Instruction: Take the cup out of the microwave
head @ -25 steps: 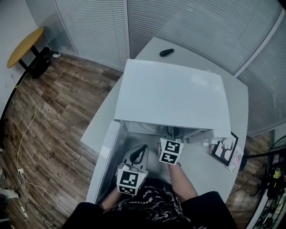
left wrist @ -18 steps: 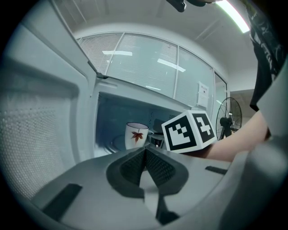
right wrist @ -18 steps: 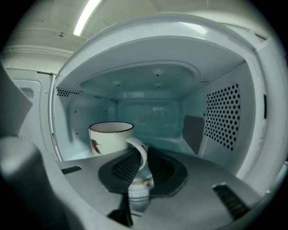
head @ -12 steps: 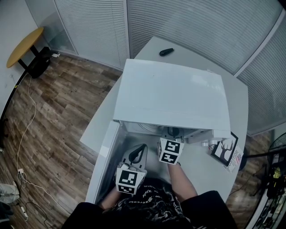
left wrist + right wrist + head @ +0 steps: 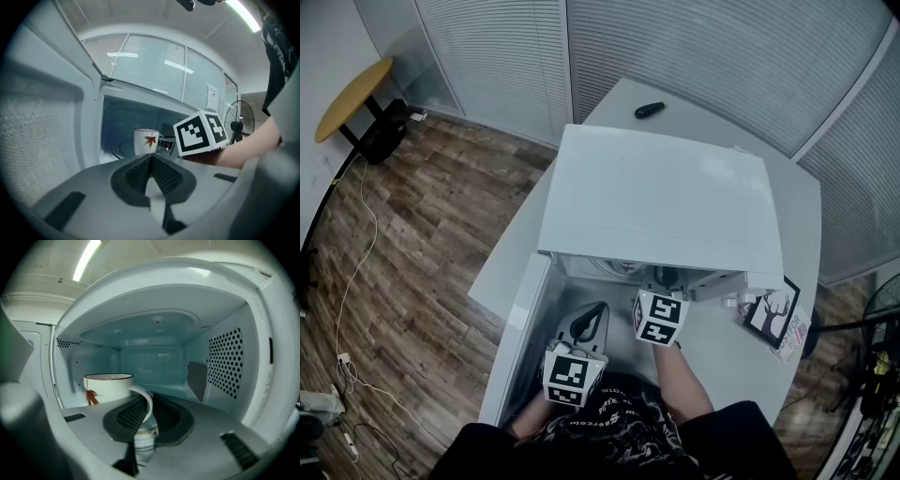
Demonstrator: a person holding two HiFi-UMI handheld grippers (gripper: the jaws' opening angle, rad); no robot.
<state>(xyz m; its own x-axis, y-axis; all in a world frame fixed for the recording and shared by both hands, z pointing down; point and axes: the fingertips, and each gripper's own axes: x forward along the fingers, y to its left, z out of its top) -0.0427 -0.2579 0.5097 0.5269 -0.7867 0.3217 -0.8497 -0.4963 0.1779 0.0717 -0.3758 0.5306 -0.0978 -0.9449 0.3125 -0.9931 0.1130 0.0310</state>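
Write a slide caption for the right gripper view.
Right gripper closing its jaws on the handle of a white cup inside the microwave.

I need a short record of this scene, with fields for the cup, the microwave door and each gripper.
cup: white with a red leaf print, upright inside the microwave
door: open, swung to the left
right gripper: reaches into the cavity; jaws closing on the cup's handle, which sits between them
left gripper: jaws together, nothing between them, in front of the open microwave
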